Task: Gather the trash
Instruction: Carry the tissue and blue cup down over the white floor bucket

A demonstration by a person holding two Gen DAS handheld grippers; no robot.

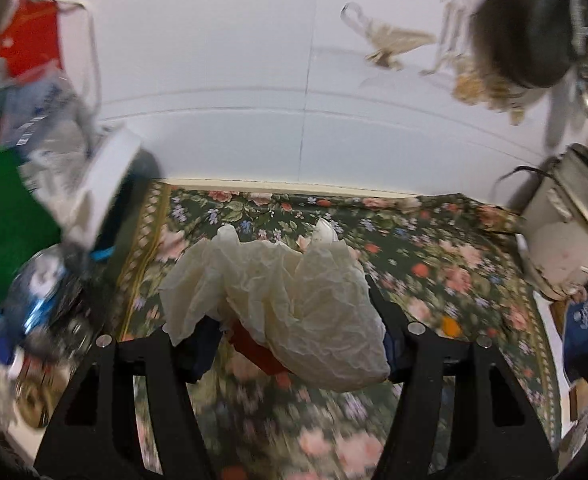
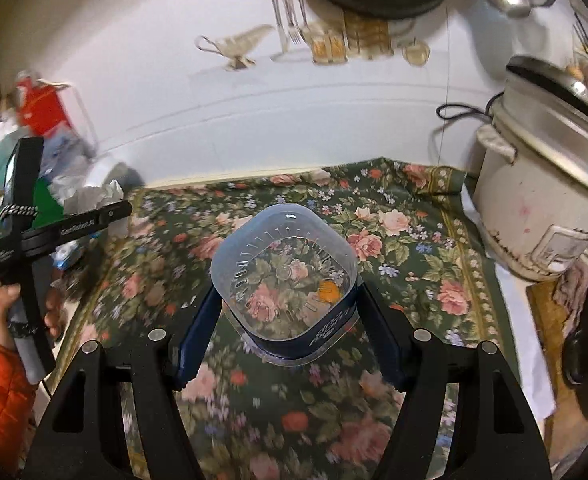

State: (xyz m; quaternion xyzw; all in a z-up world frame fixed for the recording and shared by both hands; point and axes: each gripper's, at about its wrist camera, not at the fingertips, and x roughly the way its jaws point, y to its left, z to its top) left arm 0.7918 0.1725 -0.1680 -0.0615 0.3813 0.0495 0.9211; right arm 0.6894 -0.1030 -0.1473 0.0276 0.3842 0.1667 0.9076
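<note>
In the left wrist view my left gripper point(image 1: 294, 332) is shut on a crumpled white tissue point(image 1: 290, 300), with a red scrap point(image 1: 254, 350) caught under it, held above the floral tablecloth point(image 1: 434, 264). In the right wrist view my right gripper point(image 2: 284, 320) is shut on a clear plastic container point(image 2: 284, 276) with a dark blue label; its mouth faces the camera and it looks empty. The left gripper point(image 2: 106, 214) also shows at the left of the right wrist view, carrying the tissue point(image 2: 94, 196) near the trash pile.
A pile of bags, wrappers and a white bin point(image 1: 106, 184) crowds the left edge. A white rice cooker point(image 2: 546, 184) stands at the right by the wall. A black pan point(image 1: 530, 20) and utensils hang on the white wall. An orange bit point(image 1: 450, 326) lies on the cloth.
</note>
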